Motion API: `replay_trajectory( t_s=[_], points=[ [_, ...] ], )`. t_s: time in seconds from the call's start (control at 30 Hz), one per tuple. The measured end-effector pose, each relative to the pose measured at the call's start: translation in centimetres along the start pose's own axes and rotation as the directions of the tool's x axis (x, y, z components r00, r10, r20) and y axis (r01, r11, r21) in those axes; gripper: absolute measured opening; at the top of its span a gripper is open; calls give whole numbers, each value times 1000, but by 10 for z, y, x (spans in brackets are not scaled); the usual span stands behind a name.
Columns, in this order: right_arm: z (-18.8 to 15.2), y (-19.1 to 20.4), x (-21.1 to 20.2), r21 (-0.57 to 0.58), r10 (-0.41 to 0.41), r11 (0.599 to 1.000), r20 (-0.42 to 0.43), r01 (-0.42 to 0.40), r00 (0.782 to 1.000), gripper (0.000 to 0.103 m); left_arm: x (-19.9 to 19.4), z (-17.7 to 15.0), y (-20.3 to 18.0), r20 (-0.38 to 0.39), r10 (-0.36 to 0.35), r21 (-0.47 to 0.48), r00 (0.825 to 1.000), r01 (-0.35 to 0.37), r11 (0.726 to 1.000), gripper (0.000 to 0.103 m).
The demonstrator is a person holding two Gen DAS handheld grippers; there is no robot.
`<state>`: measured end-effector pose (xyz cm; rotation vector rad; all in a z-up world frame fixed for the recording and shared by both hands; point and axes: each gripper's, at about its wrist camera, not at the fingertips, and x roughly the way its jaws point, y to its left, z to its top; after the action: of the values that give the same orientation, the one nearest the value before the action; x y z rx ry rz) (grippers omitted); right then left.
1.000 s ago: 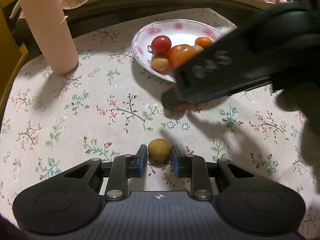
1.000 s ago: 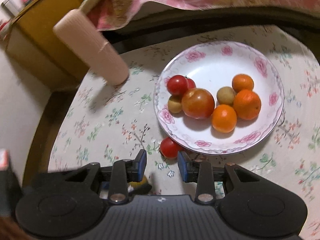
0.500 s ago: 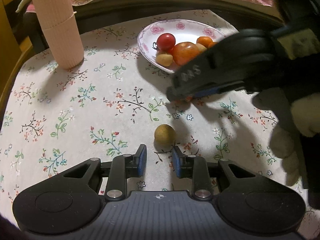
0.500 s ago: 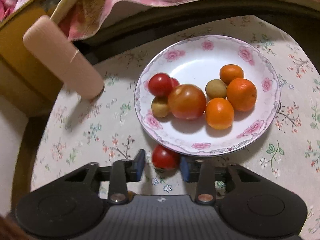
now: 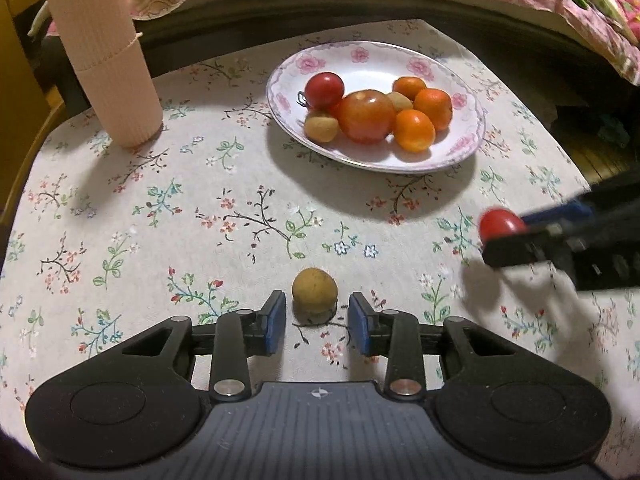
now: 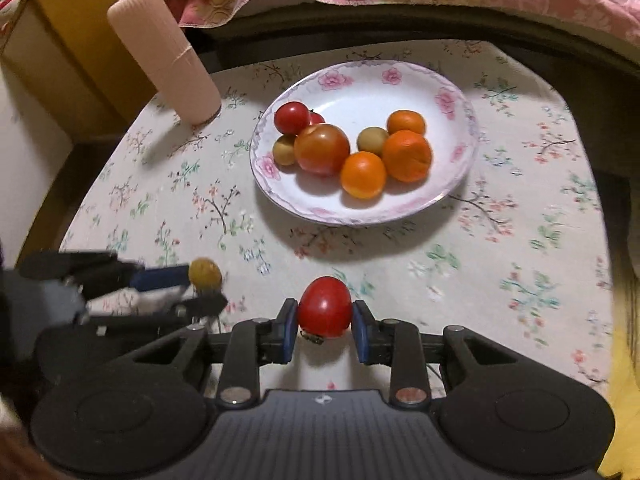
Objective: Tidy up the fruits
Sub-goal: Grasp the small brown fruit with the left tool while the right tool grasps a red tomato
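- Floral tablecloth (image 5: 120, 208) covers the table.
- Plate (image 6: 460, 184) holds tomatoes, oranges and two brown fruits.
- Right gripper (image 6: 325, 322) clamps a small red tomato (image 6: 325, 307) just short of the plate.
- Left gripper (image 5: 316, 322), jaws just opening, flanks a brown fruit (image 5: 314, 290) on the cloth, pads apart from it.

My left gripper (image 5: 317, 322) points steeply down, its jaws just opening, pads clear of the small brown fruit (image 5: 314, 290) between them. My right gripper (image 6: 325, 330) clamps a red tomato (image 6: 325, 306).
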<state>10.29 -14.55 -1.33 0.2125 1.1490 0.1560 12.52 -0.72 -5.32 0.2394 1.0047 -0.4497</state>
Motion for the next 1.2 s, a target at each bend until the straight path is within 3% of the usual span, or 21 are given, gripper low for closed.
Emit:
replay_trajectory(
  t_s=[0.1, 0.23, 0.8, 0.93, 1.0, 1.07, 1.2],
  points=[
    [-8, -3, 2, -15, 23, 1000, -6, -23, 1000, 30, 2, 2, -4, -2, 29, -6, 1000, -29, 1000, 43],
    [-17, -6, 15, -49, 21, 999, -53, -23, 998, 30, 2, 3, -12, 4, 51, -14, 999, -51, 999, 31],
    [-42, 13, 9, -247, -3, 969, -58, -11, 998, 30, -27, -47, -42, -49, 68, 33, 996, -66, 997, 32],
    [-40, 9, 9, -230, 7, 973, -64, -22, 998, 31, -28, -47, -42, -45, 66, 37, 997, -64, 997, 37],
    [-39, 8, 9, -227, 17, 973, -67, -32, 998, 31, -28, -48, -41, -45, 63, 40, 997, -61, 997, 46],
    [-38, 4, 8, -218, 33, 975, -73, -48, 997, 35, -28, -51, -40, -48, 55, 39, 997, -53, 998, 64],
    [-38, 1, 7, -216, 50, 974, -79, -66, 996, 43, -30, -56, -39, -47, 47, 44, 998, -44, 998, 65]
  ],
)
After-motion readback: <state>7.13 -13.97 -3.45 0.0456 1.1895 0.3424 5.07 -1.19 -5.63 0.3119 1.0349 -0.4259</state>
